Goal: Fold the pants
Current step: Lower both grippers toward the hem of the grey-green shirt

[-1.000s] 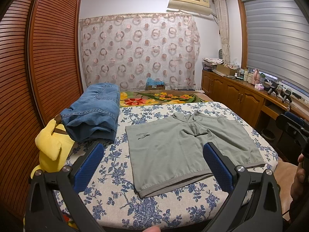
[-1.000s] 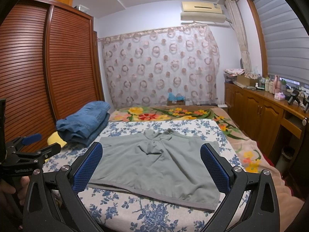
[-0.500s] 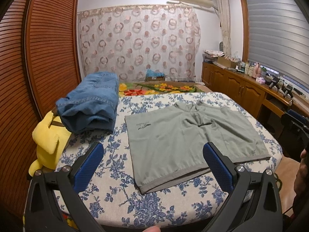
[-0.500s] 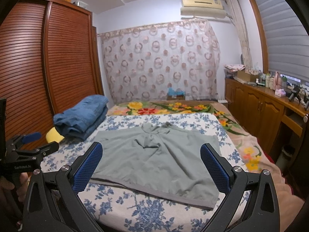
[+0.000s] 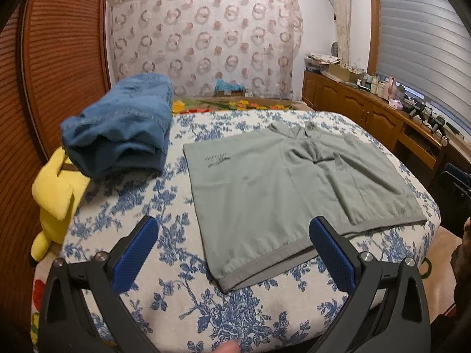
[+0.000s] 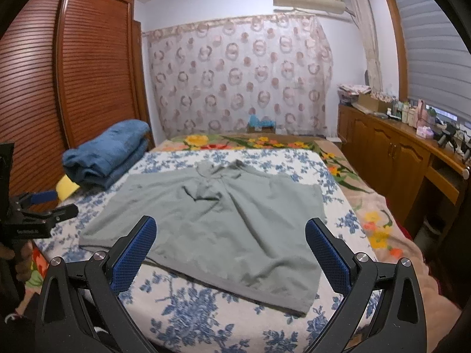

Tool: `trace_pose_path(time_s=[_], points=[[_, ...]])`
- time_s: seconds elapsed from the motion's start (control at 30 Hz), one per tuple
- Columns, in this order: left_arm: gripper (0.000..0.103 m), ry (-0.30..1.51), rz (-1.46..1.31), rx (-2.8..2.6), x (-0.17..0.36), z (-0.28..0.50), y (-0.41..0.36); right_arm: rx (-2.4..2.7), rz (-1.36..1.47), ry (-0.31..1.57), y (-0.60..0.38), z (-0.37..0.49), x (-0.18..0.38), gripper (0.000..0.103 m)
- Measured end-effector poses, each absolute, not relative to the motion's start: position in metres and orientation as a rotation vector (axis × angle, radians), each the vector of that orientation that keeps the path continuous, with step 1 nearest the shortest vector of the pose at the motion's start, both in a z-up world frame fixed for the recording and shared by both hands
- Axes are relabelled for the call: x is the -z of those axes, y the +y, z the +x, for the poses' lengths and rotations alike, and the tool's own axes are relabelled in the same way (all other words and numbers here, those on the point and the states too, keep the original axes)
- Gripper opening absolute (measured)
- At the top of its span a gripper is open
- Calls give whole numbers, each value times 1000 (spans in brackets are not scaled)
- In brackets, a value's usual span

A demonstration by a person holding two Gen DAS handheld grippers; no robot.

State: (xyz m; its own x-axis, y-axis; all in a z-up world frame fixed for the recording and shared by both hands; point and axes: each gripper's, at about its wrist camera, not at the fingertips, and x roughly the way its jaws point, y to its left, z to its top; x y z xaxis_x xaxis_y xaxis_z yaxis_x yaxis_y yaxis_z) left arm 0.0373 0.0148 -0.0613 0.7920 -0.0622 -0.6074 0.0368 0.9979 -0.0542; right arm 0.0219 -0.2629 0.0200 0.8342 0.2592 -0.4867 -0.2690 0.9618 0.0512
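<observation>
Pre-grasp: both grippers held above the waistband edge of the pants

The left gripper (image 5: pixel 234 253) and right gripper (image 6: pixel 231 253) are held with jaws wide and empty. Just ahead of them the grey pants (image 5: pixel 294 185) are spread flat on the bed (image 5: pixel 182 264), waistband nearest, legs pointed away. The long axis is judged to run crosswise, so one waistband corner falls to each gripper. Folded blue jeans (image 5: pixel 123 135) are stacked far left.

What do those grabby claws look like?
Each claw is a black frame shaped like a V with silver bolts. The left gripper and right gripper both have two fingers with bumpy blue pads. The left one carries small white lettering.
</observation>
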Motion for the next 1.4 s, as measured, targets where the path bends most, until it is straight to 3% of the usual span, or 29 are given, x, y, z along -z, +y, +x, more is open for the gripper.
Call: trace_pose_path(time_s=[0.33,0.5,0.57,0.73,1.13,1.23,1.4], points=[[102,712,-72,71,85,33,27,-294,-44,634,-271,41,17,94],[90,721,-113,99,90,27,37,-286,-67,685,-271,49,34,91],[77,730,-124,117,92,27,38,-280,-70,702,-272,52,40,90],[61,754,-113,133,98,28,33,-265,-95,722,-273,51,47,90],[58,775,-63,110,115,28,28,-244,-76,748,-284,50,59,89],[40,761,-53,98,116,28,29,-244,-82,755,-284,49,62,85],[25,740,-44,123,116,27,32,-241,-91,759,-284,48,65,84]])
